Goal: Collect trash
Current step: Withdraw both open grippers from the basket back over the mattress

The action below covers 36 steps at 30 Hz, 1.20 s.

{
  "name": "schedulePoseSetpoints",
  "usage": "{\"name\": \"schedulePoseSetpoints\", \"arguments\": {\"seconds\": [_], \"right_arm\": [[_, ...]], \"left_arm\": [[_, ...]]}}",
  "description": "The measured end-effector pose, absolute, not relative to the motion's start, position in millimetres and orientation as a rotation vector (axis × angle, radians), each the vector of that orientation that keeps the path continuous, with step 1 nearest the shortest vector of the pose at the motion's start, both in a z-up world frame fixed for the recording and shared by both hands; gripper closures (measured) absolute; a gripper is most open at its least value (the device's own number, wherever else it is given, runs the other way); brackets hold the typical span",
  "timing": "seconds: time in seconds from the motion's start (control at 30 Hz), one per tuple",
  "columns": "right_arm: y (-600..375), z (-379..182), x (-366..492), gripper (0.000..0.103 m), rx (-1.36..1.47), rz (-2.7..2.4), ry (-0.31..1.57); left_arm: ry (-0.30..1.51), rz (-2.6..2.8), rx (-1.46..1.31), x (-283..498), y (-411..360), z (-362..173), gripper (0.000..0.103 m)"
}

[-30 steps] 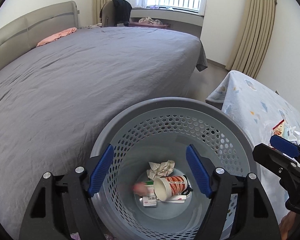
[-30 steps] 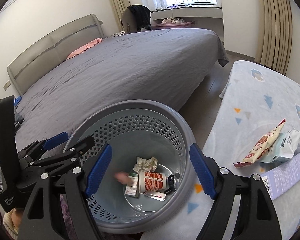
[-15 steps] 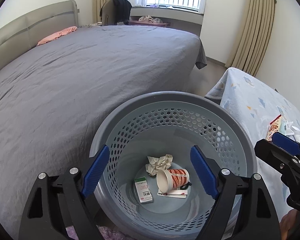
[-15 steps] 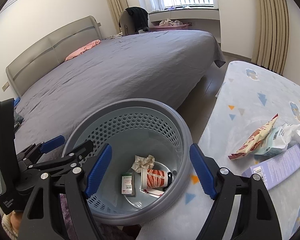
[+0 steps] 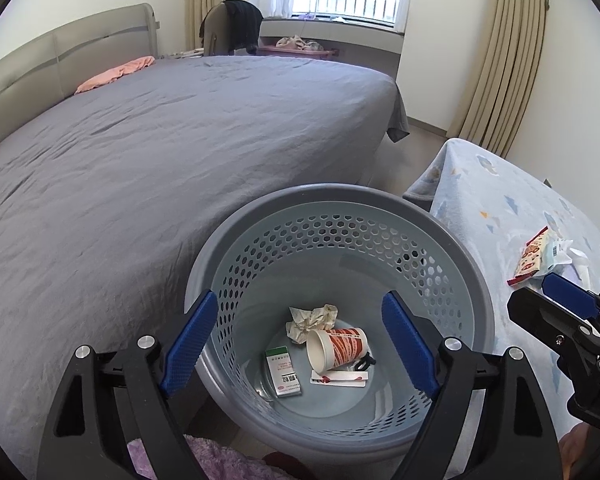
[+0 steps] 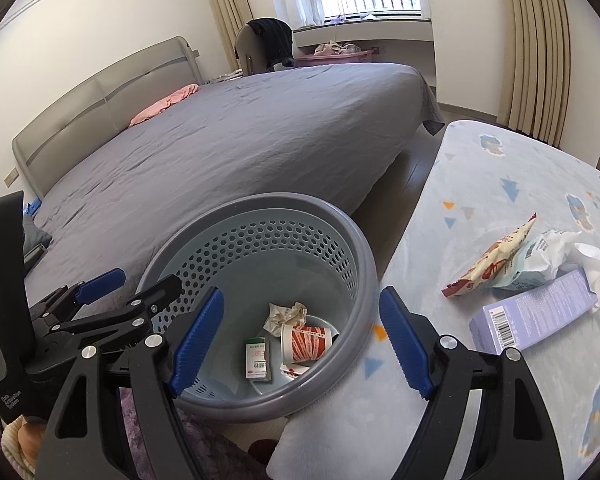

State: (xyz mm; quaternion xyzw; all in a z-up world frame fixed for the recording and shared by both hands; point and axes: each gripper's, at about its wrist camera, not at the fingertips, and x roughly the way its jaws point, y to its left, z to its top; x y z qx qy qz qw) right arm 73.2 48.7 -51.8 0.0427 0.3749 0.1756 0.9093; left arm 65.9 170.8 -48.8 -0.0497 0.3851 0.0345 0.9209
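Remaining trash lies on the patterned blanket [image 6: 500,168], ahead and to the right of the right gripper [image 6: 300,336]: a red-and-white snack wrapper [image 6: 490,258] overlapping a pale blue crinkled packet [image 6: 540,256], a white tissue [image 6: 594,270] at their far side, and a lilac carton [image 6: 536,316] nearest the gripper's right finger. By appearance the wrapper and packet are light, limp film that will crumple and may slip; a pinch across a flat edge or the sealed end seems the safest hold, and the two could lift together where they overlap. The carton looks stiff and light, best taken across its narrow width. The tissue is soft and would need a pinch down against the cloth. The right gripper stands wide and empty. Directly below and ahead of the left gripper [image 5: 300,344], the grey perforated basket [image 5: 476,280] holds items already collected: a paper cup [image 5: 336,346] on its side, a crumpled paper ball [image 5: 310,318] just beyond it, a small green-and-white box [image 5: 284,372] to the cup's left, and a flat card [image 5: 340,378] under the cup. The left gripper's jaws have just been opening and now stand wide with nothing between the pads. The basket sits between the grey bed [image 5: 160,152] on the left gripper's left and the blanket on its right.
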Motion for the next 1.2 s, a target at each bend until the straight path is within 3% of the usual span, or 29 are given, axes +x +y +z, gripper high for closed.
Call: {"name": "schedulePoseSetpoints", "arguments": {"seconds": [0.63, 1.2], "right_arm": [[12, -41, 36, 0.026, 0.134, 0.315, 0.747], [-66, -39, -1, 0.026, 0.195, 0.195, 0.719]], "left_arm": [[0.766, 0.029, -0.082, 35, 145, -26, 0.021], [0.773, -0.092, -0.023, 17, 77, -16, 0.020]]}}
